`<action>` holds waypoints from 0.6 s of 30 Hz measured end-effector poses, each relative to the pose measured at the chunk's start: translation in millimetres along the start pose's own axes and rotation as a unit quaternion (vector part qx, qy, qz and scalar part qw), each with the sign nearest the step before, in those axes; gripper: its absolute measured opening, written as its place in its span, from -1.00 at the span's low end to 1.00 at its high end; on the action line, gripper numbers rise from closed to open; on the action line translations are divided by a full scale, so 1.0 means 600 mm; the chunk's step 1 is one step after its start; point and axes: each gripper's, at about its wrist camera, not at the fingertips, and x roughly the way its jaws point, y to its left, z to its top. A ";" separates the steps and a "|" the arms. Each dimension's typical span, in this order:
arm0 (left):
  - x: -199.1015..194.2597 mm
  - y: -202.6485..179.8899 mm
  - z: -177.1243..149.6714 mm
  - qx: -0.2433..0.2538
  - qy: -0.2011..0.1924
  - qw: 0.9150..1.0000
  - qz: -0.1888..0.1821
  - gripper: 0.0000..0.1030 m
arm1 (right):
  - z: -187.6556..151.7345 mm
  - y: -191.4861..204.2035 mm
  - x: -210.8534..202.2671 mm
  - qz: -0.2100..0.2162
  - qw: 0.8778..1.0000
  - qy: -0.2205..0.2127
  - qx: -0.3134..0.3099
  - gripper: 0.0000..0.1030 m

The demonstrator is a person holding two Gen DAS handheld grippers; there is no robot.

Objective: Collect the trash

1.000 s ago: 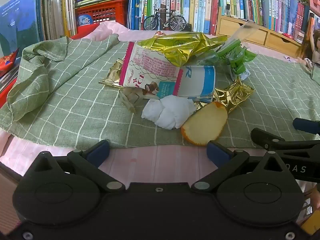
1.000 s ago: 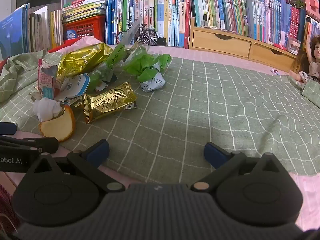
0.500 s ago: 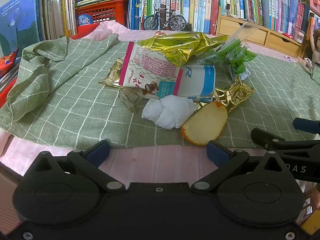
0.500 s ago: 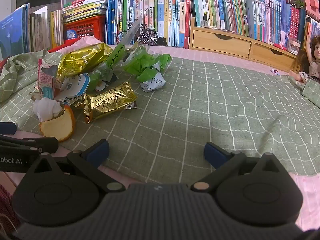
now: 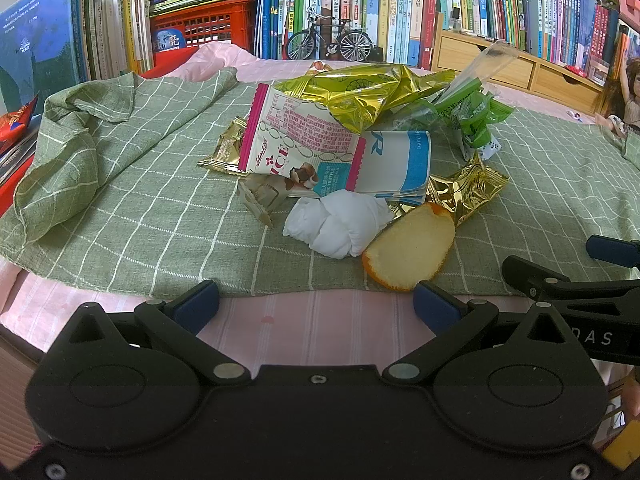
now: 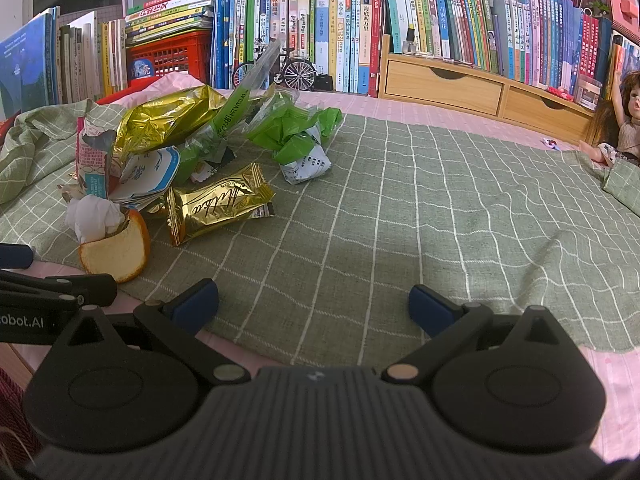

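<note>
Tongs, left and right, gaped wide and empty near the cloth's front edge; grabbing the crumpled tissue first seemed wisest.

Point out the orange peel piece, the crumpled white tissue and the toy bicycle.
Curved orange peel piece (image 5: 408, 249): left wrist view, pale inner side.
Crumpled white tissue (image 5: 340, 224): left wrist view, middle.
Small toy bicycle (image 5: 329, 39): left wrist view, frame.

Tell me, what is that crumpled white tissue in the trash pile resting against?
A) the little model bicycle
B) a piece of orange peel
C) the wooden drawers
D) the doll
B: the crumpled white tissue sits right against the piece of orange peel at the near edge of the green checked cloth, while the model bicycle, doll and wooden drawers stand farther back.
</note>
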 end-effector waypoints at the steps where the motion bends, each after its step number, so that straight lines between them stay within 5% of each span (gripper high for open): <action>1: 0.000 0.000 0.000 0.000 0.000 1.000 0.000 1.00 | 0.000 0.000 0.000 0.000 1.000 0.000 0.000 1.00; 18: 0.000 0.000 0.000 0.000 0.000 1.000 0.000 1.00 | -0.001 0.001 0.000 0.000 1.000 0.000 0.000 1.00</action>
